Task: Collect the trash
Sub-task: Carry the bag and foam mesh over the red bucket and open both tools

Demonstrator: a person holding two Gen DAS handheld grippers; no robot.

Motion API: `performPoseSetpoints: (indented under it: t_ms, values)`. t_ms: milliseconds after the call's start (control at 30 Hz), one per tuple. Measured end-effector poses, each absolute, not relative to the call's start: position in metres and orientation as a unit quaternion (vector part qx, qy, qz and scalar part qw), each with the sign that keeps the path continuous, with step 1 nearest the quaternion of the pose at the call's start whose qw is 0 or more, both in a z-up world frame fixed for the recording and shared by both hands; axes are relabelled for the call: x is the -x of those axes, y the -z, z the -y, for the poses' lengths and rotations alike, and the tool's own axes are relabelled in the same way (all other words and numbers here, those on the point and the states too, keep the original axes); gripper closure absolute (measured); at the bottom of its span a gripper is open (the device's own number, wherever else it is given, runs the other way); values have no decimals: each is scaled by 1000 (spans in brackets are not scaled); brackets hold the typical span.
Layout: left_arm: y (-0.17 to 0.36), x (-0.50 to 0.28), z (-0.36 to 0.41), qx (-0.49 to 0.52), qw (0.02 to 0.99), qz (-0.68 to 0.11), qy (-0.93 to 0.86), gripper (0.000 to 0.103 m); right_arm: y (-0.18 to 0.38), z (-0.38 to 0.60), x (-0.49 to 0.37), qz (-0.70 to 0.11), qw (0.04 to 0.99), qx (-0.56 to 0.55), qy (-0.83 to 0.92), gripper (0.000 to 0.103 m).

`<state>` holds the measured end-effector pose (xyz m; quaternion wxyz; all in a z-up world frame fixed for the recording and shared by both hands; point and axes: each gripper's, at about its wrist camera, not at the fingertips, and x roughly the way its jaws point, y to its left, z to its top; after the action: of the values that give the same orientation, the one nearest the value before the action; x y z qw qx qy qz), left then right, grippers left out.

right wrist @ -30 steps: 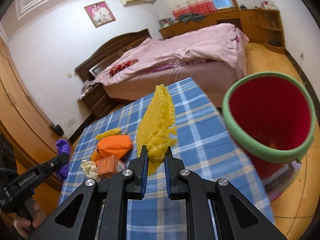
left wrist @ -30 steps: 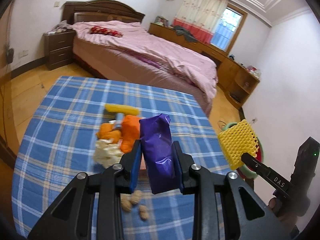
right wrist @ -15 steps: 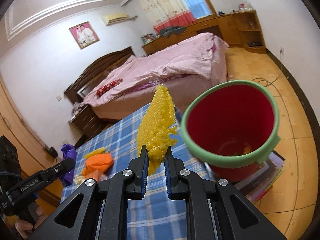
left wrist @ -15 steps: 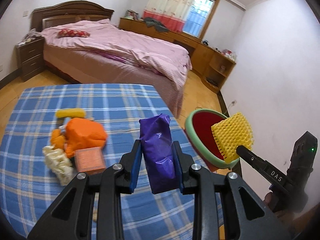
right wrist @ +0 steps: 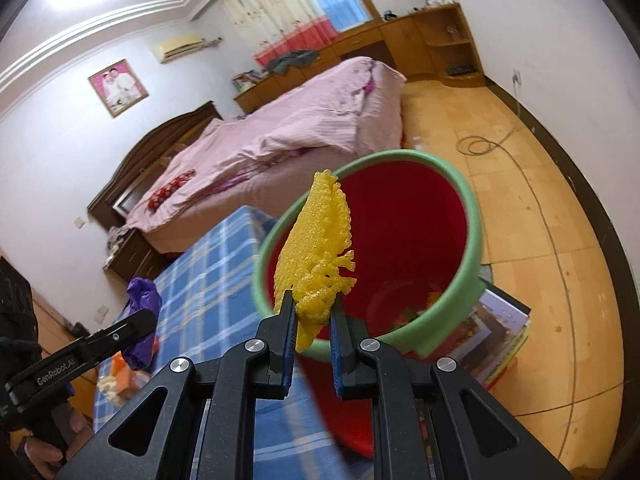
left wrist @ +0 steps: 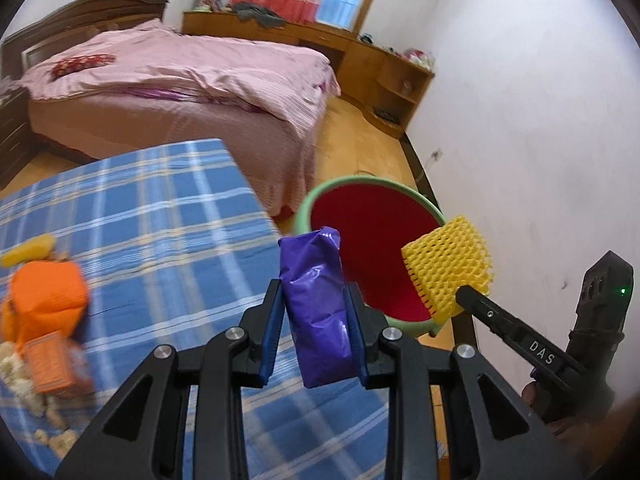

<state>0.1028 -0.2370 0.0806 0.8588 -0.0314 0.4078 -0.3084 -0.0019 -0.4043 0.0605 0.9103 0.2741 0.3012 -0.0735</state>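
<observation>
My left gripper [left wrist: 314, 300] is shut on a crumpled purple wrapper [left wrist: 316, 308], held at the right edge of the blue checked table [left wrist: 160, 220]. My right gripper [right wrist: 314, 308] is shut on a yellow foam net [right wrist: 316, 248]; the left wrist view shows that net [left wrist: 448, 268] hanging over the red bin with a green rim [left wrist: 372, 256]. The right wrist view looks straight into the bin [right wrist: 408, 240], with scraps at its bottom, and shows the purple wrapper [right wrist: 142, 292] at lower left.
Orange bag [left wrist: 48, 292], orange carton [left wrist: 52, 364], yellow piece [left wrist: 28, 250] and white crumbs [left wrist: 20, 376] lie on the table's left part. Books [right wrist: 500, 340] sit under the bin on the wooden floor. A pink bed [left wrist: 180, 80] stands behind the table.
Both grippers have swung right, away from the table's trash pile and toward the bin. The yellow net now hangs over the bin's mouth, and the purple wrapper has reached the table's right edge.
</observation>
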Motion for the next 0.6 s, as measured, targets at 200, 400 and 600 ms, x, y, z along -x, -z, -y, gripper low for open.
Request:
performPoseSetpoints:
  t_ms: [200,400,600]
  values:
    - [-65,-116,284,11,843,-422,334,73,-44,431,-1,-311,901,-288,90,88]
    - [-47,-134,316,3,830,-439,344,72,-34,442,-9,-324,896,-289,94,88]
    - [-41,-138,334,-15,832,-437,342,69,-32,450,-13,-325,897,-283,97,84]
